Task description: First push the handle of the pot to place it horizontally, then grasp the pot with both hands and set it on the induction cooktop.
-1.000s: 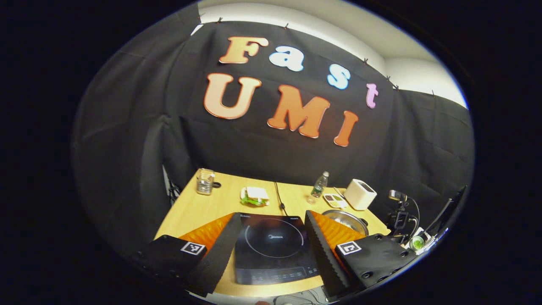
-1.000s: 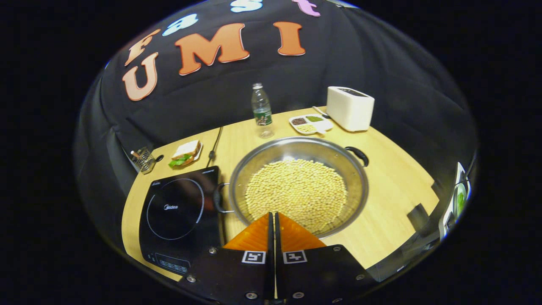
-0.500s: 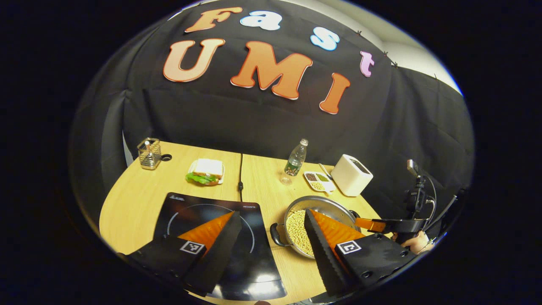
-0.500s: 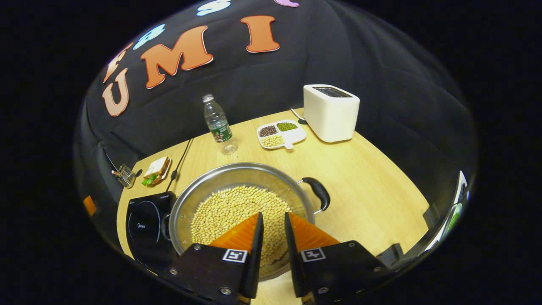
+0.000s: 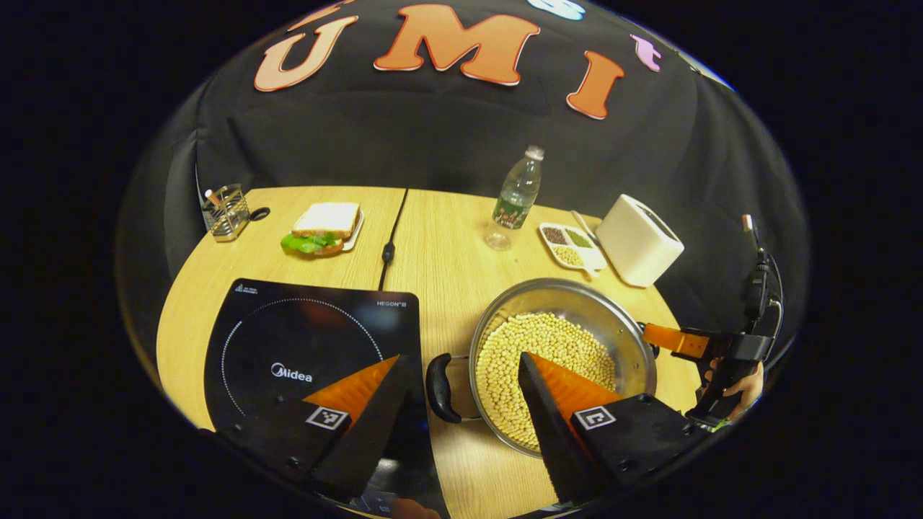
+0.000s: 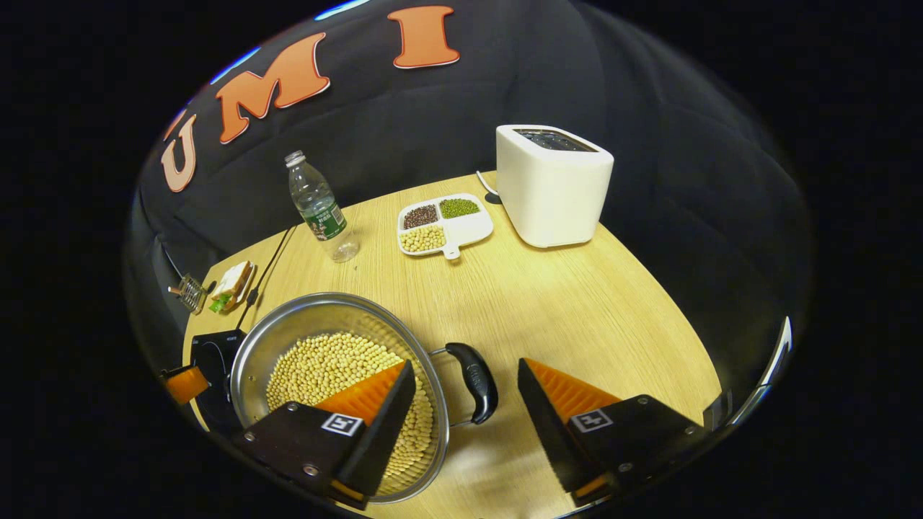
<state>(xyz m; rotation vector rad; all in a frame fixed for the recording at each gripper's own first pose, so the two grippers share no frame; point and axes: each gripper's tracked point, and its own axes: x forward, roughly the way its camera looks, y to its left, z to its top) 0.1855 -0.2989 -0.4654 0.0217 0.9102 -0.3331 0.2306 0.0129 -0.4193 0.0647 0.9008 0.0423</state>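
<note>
A steel pot (image 5: pixel 577 292) full of soybeans stands on the wooden table just right of the black induction cooktop (image 5: pixel 288 339). Its two black handles point left and right. My left gripper (image 5: pixel 459 358) is open, and the pot's left handle (image 5: pixel 436 386) lies in the gap between its fingers. My right gripper (image 6: pixel 465 362) is open too, with the pot's right handle (image 6: pixel 476 378) between its fingers. In the left gripper view the right gripper (image 5: pixel 685 342) and a hand (image 5: pixel 743 382) sit at the pot's far side. The pot (image 6: pixel 296 321) and cooktop (image 6: pixel 213 353) also appear in the right gripper view.
Behind the pot stand a white toaster (image 6: pixel 551 184), a divided dish of beans (image 6: pixel 441 223) and a water bottle (image 6: pixel 317 205). A sandwich on a plate (image 5: pixel 324 227), a wire holder (image 5: pixel 225 210) and the cooktop's cable (image 5: pixel 389 238) lie at the back left.
Both grippers have come down and forward to the pot. The right gripper went from shut to open around the right handle. The left one shifted from over the cooktop to the left handle.
</note>
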